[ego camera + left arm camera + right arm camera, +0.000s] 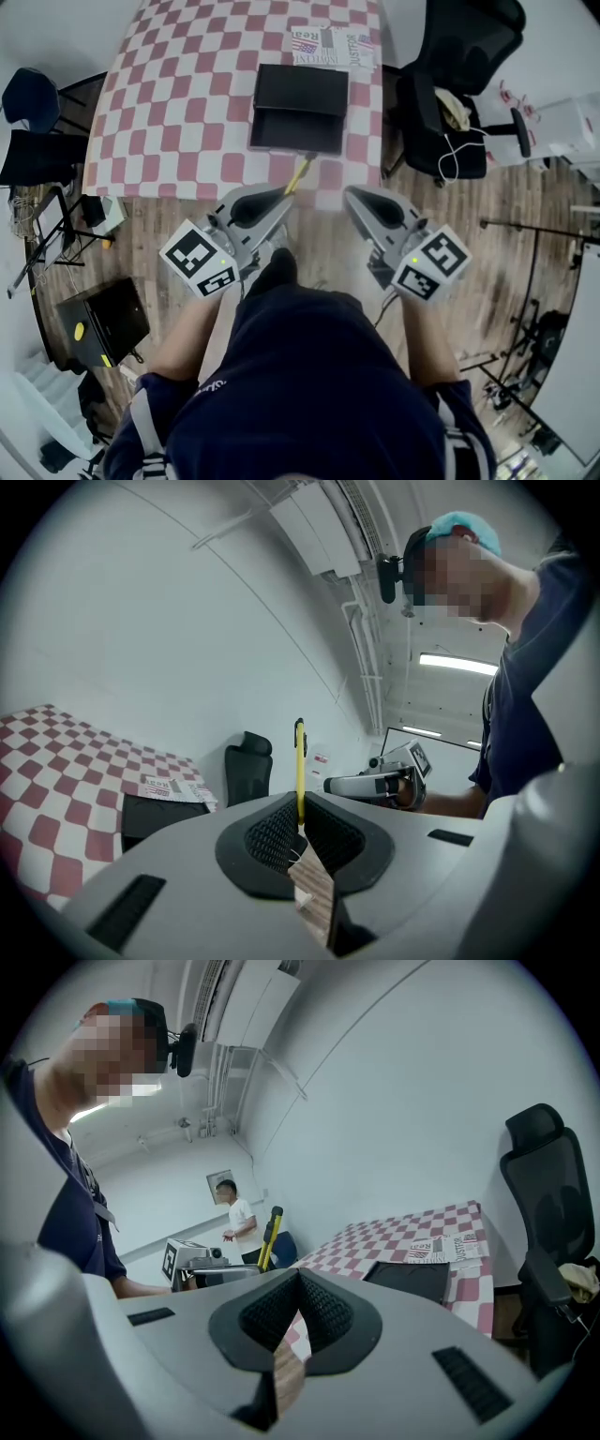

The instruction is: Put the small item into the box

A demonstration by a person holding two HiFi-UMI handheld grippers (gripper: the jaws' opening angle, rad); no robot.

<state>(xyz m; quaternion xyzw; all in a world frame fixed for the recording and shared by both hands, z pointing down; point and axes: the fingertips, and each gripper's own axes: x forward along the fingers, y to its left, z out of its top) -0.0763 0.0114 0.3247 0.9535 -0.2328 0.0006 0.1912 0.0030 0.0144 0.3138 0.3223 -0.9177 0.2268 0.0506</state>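
Observation:
A black box lies open on the red-and-white checked table; it also shows in the left gripper view and the right gripper view. My left gripper is shut on a yellow pen with a black clip, held just off the table's near edge. The pen sticks straight out from the closed jaws. My right gripper hovers beside it over the floor, shut with nothing in it. From there I see the pen in the left gripper.
A printed paper lies behind the box at the table's far edge. A black office chair stands right of the table, a blue chair at its left. A black case sits on the wooden floor. Another person stands far off.

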